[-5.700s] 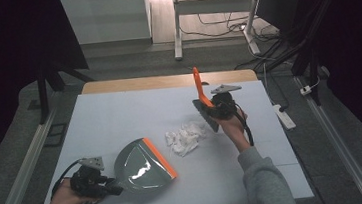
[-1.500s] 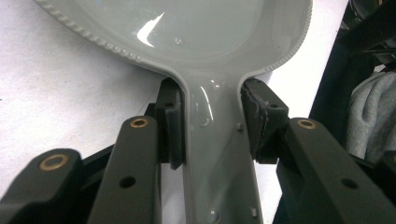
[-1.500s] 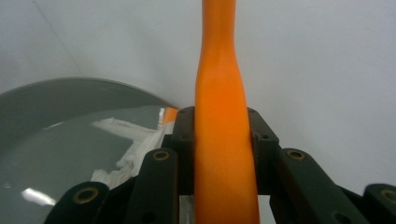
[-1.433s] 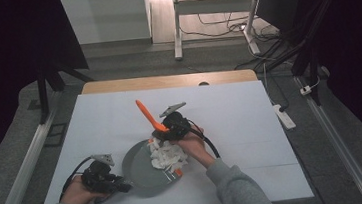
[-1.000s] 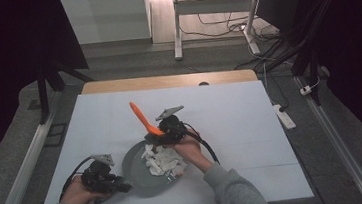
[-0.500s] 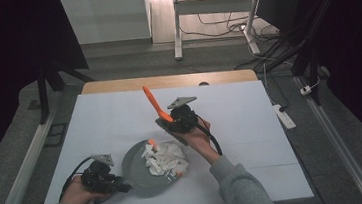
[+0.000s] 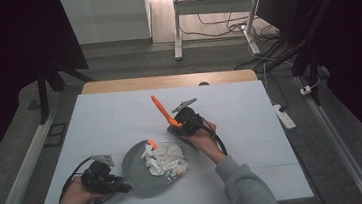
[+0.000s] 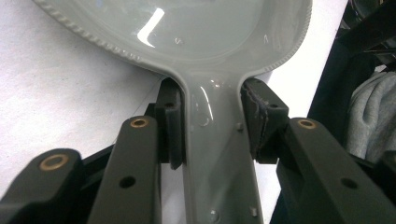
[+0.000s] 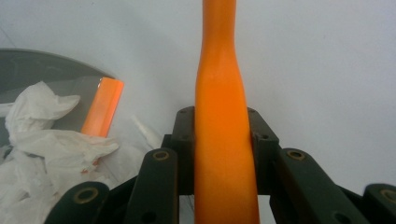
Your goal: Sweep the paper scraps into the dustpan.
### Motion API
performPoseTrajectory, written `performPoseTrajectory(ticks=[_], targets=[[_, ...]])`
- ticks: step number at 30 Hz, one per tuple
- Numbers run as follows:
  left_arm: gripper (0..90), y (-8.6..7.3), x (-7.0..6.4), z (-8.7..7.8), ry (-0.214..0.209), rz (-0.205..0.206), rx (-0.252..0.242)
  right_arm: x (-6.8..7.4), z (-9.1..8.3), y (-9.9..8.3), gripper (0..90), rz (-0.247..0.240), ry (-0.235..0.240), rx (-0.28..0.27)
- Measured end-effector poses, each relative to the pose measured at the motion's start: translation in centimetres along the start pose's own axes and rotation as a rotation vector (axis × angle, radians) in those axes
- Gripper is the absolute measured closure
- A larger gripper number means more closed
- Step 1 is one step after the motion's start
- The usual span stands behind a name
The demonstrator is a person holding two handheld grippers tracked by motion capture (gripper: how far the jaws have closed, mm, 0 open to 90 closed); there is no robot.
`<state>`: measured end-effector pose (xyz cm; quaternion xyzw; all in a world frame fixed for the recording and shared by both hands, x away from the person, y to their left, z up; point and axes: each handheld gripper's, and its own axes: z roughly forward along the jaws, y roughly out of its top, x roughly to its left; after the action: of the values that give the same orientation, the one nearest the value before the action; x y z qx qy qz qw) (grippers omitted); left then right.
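The white table (image 7: 120, 118) carries a grey dustpan (image 7: 143, 178) near the person's edge, with crumpled white paper scraps (image 7: 164, 160) heaped in its pan. The left gripper (image 7: 107, 182) has its jaws closed on the dustpan's handle (image 8: 217, 154). Just behind the pan, the right gripper (image 7: 177, 125) has its jaws clamped on an orange brush handle (image 9: 223, 140), which tilts up and away.

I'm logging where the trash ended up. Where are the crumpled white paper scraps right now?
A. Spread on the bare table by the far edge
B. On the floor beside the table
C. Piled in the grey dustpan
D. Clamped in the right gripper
C: the high view shows the crumpled white paper scraps heaped inside the grey dustpan, whose handle the left gripper clamps.
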<state>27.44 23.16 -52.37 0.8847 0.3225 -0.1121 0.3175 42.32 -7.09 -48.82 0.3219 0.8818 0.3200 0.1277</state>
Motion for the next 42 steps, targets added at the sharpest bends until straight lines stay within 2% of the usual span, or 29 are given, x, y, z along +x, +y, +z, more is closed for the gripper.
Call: performPoseTrajectory(ticks=[2, 3, 6, 7, 8, 9, 10, 11, 12, 13, 14, 15, 16, 17, 20, 23, 25, 26, 32, 38, 42], targets=[[62.0, 0.0, 0.0, 0.0, 0.0, -0.001, 0.0, 0.3, 0.1, 0.1, 70.4, 0.012, 0.012, 0.006], [62.0, 0.0, 0.0, 0.0, 0.0, -0.001, 0.0, 0.9, 0.4, 0.4, 70.4, 0.015, 0.036, 0.007], [62.0, 0.0, 0.0, 0.0, 0.0, 0.0, 0.0, 2.5, 0.9, 0.9, 70.5, -0.011, 0.056, 0.007], [62.0, 0.0, 0.0, 0.0, -0.001, 0.0, 0.0, 2.5, 0.9, 0.9, 70.5, -0.011, 0.056, 0.007], [62.0, 0.0, 0.0, 0.0, -0.002, -0.003, -0.001, 3.6, 1.2, 1.1, 70.4, -0.026, 0.08, 0.003], [62.0, 0.0, 0.0, 0.0, -0.002, -0.003, -0.001, 3.6, 1.2, 1.1, 70.4, -0.026, 0.08, 0.003], [62.0, 0.0, 0.0, 0.0, -0.003, -0.005, 0.0, 4.8, 1.5, 1.3, 70.4, -0.031, 0.121, -0.003], [62.0, 0.0, 0.0, 0.0, -0.003, -0.005, 0.0, 4.8, 1.5, 1.3, 70.4, -0.031, 0.121, -0.003], [62.0, 0.0, 0.0, 0.0, -0.003, -0.004, 0.002, 6.0, 1.5, 1.6, 70.4, -0.049, 0.127, -0.013], [62.0, 0.0, 0.0, 0.0, -0.003, -0.005, 0.002, 6.0, 1.5, 1.6, 70.4, -0.049, 0.127, -0.013], [62.0, -0.1, 0.0, 0.0, -0.003, -0.005, 0.001, 6.9, 1.4, 1.9, 70.4, -0.07, 0.134, -0.025], [62.0, 0.0, 0.0, 0.0, -0.002, -0.004, 0.001, 7.1, 1.2, 2.0, 70.4, -0.059, 0.174, -0.037], [62.0, 0.0, 0.0, 0.0, -0.002, -0.004, 0.001, 7.1, 1.2, 2.0, 70.4, -0.059, 0.174, -0.037], [62.0, 0.0, 0.0, 0.0, -0.002, -0.004, 0.001, 7.4, 1.1, 2.2, 70.4, -0.046, 0.204, -0.05], [62.0, 0.0, 0.0, 0.0, -0.001, -0.004, -0.001, 8.1, 0.3, 2.6, 70.4, -0.071, 0.208, -0.078], [62.0, -0.1, 0.0, 0.0, -0.001, -0.004, -0.001, 8.0, -0.9, 2.9, 70.4, -0.062, 0.21, -0.126], [62.0, -0.1, 0.0, 0.0, -0.001, -0.004, 0.0, 7.2, -2.0, 3.0, 70.4, -0.059, 0.171, -0.16], [62.0, -0.1, 0.0, 0.0, -0.001, -0.004, -0.001, 7.2, -2.0, 3.0, 70.4, -0.059, 0.171, -0.16], [62.0, -0.1, 0.0, 0.0, -0.002, -0.005, 0.002, 5.0, -4.0, 2.3, 70.4, -0.018, 0.118, -0.196], [62.0, -0.1, 0.0, 0.0, -0.003, -0.007, 0.003, 3.6, -5.3, 0.6, 70.4, 0.013, 0.079, -0.198], [62.1, -0.1, 0.0, 0.1, -0.007, -0.009, 0.0, 2.3, -6.5, -1.8, 70.4, 0.075, 0.05, -0.19]])
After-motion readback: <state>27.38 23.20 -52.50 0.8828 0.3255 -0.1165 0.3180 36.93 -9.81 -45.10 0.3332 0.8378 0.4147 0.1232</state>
